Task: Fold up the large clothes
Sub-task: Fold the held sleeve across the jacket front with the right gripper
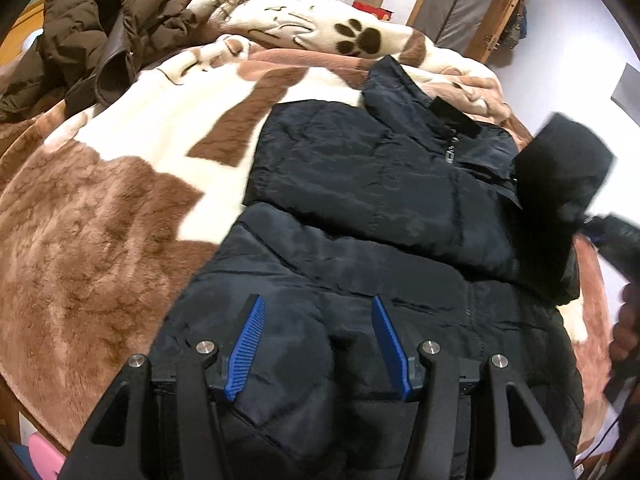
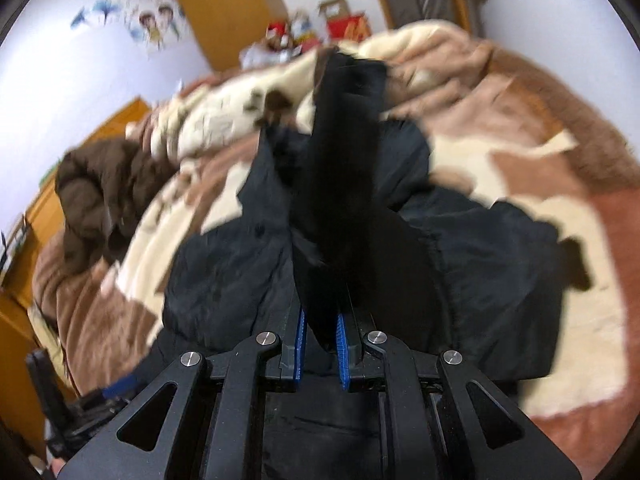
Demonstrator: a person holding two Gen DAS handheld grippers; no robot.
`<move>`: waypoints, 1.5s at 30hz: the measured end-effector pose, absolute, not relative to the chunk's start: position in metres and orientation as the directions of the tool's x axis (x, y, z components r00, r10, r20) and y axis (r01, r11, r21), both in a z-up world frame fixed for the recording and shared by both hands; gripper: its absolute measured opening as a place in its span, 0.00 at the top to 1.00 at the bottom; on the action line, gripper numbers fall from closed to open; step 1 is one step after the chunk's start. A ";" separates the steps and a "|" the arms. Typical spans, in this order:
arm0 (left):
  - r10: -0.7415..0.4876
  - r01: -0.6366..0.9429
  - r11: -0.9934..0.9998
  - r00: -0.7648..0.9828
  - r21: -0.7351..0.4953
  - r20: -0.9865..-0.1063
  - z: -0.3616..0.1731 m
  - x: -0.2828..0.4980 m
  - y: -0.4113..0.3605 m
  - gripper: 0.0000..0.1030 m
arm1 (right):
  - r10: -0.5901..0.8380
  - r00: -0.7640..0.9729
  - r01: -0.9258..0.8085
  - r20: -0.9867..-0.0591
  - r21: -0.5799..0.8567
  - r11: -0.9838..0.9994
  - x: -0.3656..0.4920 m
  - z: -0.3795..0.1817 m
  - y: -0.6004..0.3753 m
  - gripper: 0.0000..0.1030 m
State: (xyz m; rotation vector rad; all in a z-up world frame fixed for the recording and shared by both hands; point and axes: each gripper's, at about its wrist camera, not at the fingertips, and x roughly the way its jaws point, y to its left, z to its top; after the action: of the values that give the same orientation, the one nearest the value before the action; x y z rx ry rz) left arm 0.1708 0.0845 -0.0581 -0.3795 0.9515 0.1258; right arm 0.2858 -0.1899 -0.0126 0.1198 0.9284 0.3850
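Left wrist view: left gripper (image 1: 318, 334) hangs over the black jacket (image 1: 380, 184), blue pads apart, nothing between them. The jacket lies on the blanket (image 1: 100, 208), partly folded. A brown coat (image 1: 104, 28) sits crumpled at far left.

Right wrist view, blurred: right gripper (image 2: 320, 340) is clenched on a black flap (image 2: 344, 168) of the jacket, lifted clear. Only this view shows the wall stickers (image 2: 152, 24).

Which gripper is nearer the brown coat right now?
Left, as far as I can judge. The left gripper hangs open over the black jacket, the brown coat beyond it. The right gripper clamps black fabric at the jacket's far side.
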 end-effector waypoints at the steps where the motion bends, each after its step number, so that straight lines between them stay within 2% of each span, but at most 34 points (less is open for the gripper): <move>1: -0.059 -0.271 0.927 0.578 -0.260 -0.814 -0.059 0.173 0.086 0.44 | 0.376 0.506 -0.288 -0.776 0.259 0.922 0.290 -0.027 -0.180 0.84; 3: -0.059 -0.268 0.928 0.578 -0.258 -0.814 -0.060 0.177 0.089 0.44 | 0.392 0.453 -0.304 -0.801 0.274 0.912 0.296 -0.047 -0.168 0.76; 5: -0.064 -0.260 0.930 0.581 -0.260 -0.811 -0.059 0.182 0.089 0.44 | 0.409 0.421 -0.317 -0.810 0.291 0.903 0.296 -0.061 -0.162 0.58; 7: -0.075 -0.249 0.931 0.588 -0.269 -0.806 -0.057 0.188 0.088 0.44 | 0.437 0.419 -0.343 -0.796 0.307 0.888 0.291 -0.062 -0.161 0.49; 8: -0.081 -0.242 0.931 0.592 -0.273 -0.802 -0.055 0.191 0.086 0.44 | 0.450 0.417 -0.351 -0.790 0.317 0.881 0.288 -0.059 -0.162 0.45; 10: -0.094 -0.227 0.932 0.600 -0.282 -0.794 -0.051 0.198 0.080 0.40 | 0.489 0.432 -0.364 -0.758 0.350 0.863 0.279 -0.048 -0.168 0.43; 15: -0.161 -0.132 0.942 0.629 -0.308 -0.760 -0.033 0.231 0.048 0.36 | 0.446 0.617 -0.328 -0.648 0.303 0.895 0.257 0.001 -0.223 0.43; 18: -0.198 -0.062 0.950 0.639 -0.306 -0.743 -0.024 0.254 0.020 0.36 | 0.322 0.694 -0.220 -0.645 0.235 0.947 0.260 0.006 -0.264 0.43; 20: -0.228 -0.008 0.952 0.651 -0.307 -0.724 -0.020 0.267 0.001 0.36 | 0.263 0.686 -0.130 -0.679 0.240 0.962 0.271 -0.001 -0.295 0.43; 21: -0.235 0.011 0.953 0.655 -0.302 -0.718 -0.019 0.274 -0.008 0.36 | 0.226 0.686 -0.082 -0.692 0.236 0.968 0.276 -0.007 -0.309 0.47; 22: -0.242 0.028 0.954 0.659 -0.298 -0.712 -0.020 0.280 -0.015 0.36 | 0.201 0.684 -0.060 -0.701 0.221 0.973 0.281 -0.011 -0.316 0.63; 23: -0.246 0.045 0.956 0.662 -0.290 -0.708 -0.022 0.286 -0.021 0.36 | 0.173 0.675 -0.044 -0.717 0.195 0.980 0.287 -0.017 -0.322 0.74; 26: -0.204 0.041 0.972 0.638 -0.232 -0.742 -0.044 0.310 -0.033 0.37 | 0.168 0.618 -0.056 -0.768 0.169 0.984 0.309 -0.045 -0.323 0.75; 27: -0.181 0.025 0.977 0.622 -0.211 -0.762 -0.054 0.316 -0.034 0.42 | 0.147 0.591 -0.062 -0.793 0.137 0.989 0.317 -0.059 -0.318 0.75; 29: -0.139 -0.009 0.984 0.585 -0.179 -0.799 -0.079 0.326 -0.031 0.44 | 0.141 0.539 -0.084 -0.831 0.113 0.990 0.328 -0.085 -0.310 0.75; 31: -0.158 -0.009 0.980 0.580 -0.200 -0.799 -0.095 0.330 -0.028 0.44 | 0.126 0.538 -0.102 -0.833 0.084 0.991 0.331 -0.100 -0.306 0.76; 34: -0.134 0.000 0.986 0.583 -0.166 -0.802 -0.101 0.329 -0.034 0.44 | 0.096 0.537 -0.116 -0.838 0.040 0.992 0.333 -0.108 -0.302 0.76; 37: -0.127 -0.007 0.987 0.559 -0.158 -0.819 -0.089 0.327 -0.035 0.46 | 0.101 0.513 -0.104 -0.852 0.055 0.993 0.335 -0.097 -0.304 0.76; 41: -0.176 -0.002 0.975 0.608 -0.223 -0.774 -0.050 0.322 -0.025 0.46 | 0.168 0.593 -0.102 -0.788 0.133 0.986 0.324 -0.052 -0.321 0.76; 45: -0.123 -0.016 0.985 0.646 -0.174 -0.754 -0.039 0.345 -0.024 0.46 | 0.141 0.625 -0.096 -0.768 0.103 0.990 0.350 -0.035 -0.320 0.76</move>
State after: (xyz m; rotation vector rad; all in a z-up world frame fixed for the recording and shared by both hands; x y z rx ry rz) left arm 0.3450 -0.0245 -0.0387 -0.1712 0.8677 -0.0607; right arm 0.3498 -0.3197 -0.0350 0.0539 0.8850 0.1362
